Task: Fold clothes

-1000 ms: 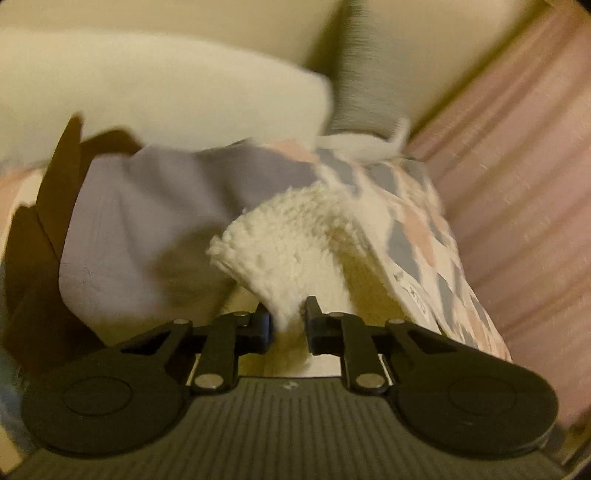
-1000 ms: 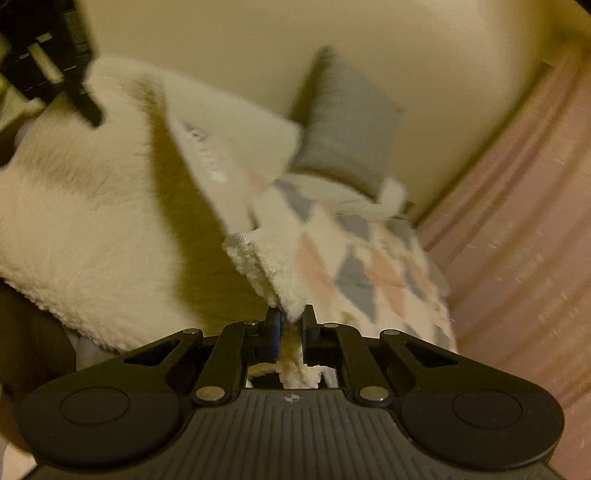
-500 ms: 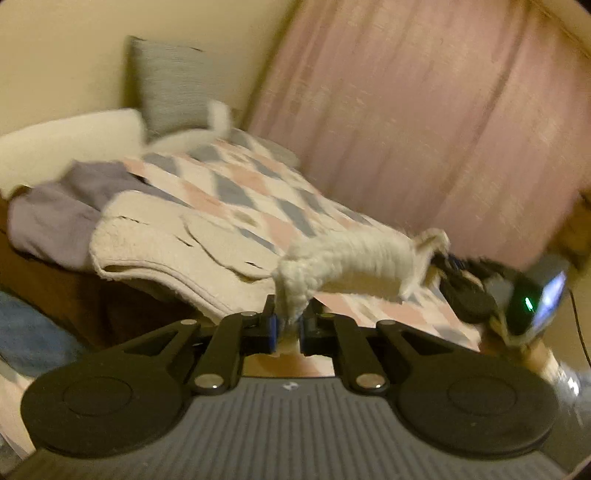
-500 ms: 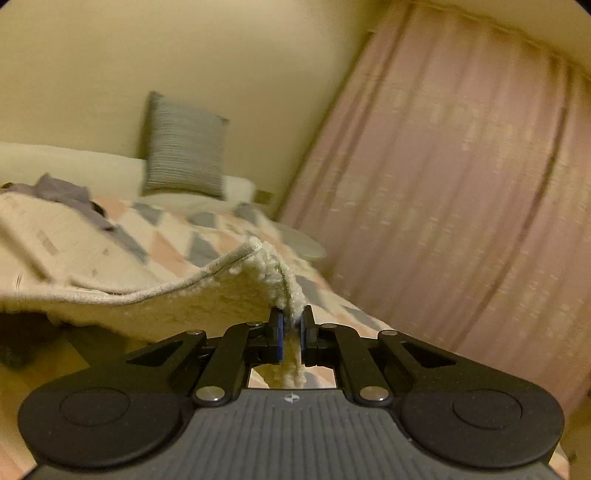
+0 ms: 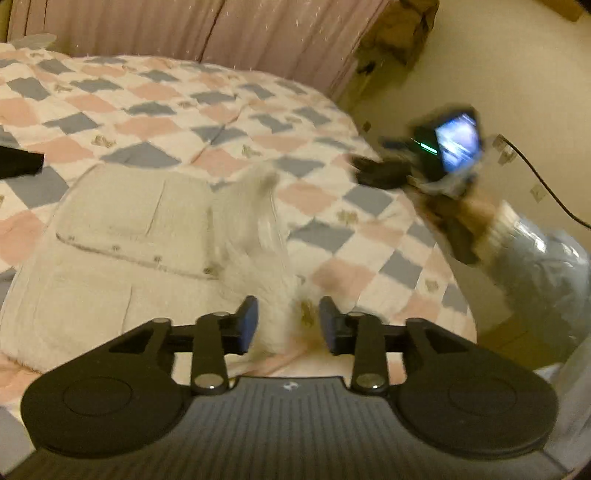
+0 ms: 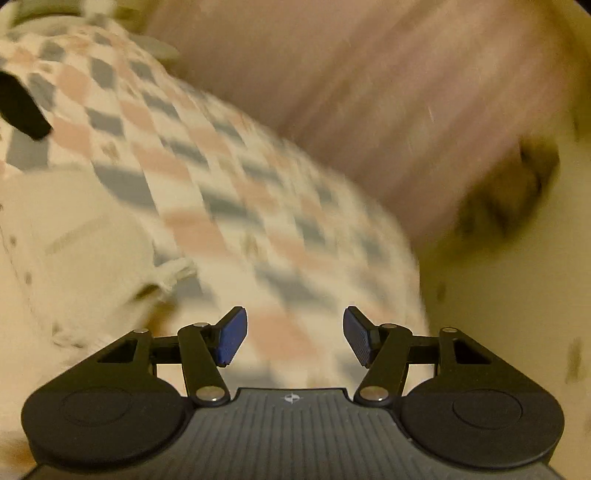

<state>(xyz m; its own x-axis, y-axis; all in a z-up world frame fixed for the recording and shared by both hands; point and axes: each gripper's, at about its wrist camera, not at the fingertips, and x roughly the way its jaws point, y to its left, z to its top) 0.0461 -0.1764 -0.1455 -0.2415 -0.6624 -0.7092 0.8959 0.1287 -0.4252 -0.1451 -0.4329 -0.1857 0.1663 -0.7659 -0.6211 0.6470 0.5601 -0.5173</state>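
- Left gripper [image 5: 287,325]: jaws parted; a blurred fold of the cream fleece garment [image 5: 122,236] rises between them, grip apparently slack.
- Right gripper [image 6: 294,334]: jaws wide apart, holding nothing.
- Half a second ago both were clamped on the fleece edge, held aloft; now the garment lies on the checked quilt [image 5: 229,122].
- Pink curtain [image 5: 184,29] behind the bed.

The cream fleece garment [image 5: 122,251] lies partly folded on the checked quilt [image 5: 229,122], one blurred corner raised.
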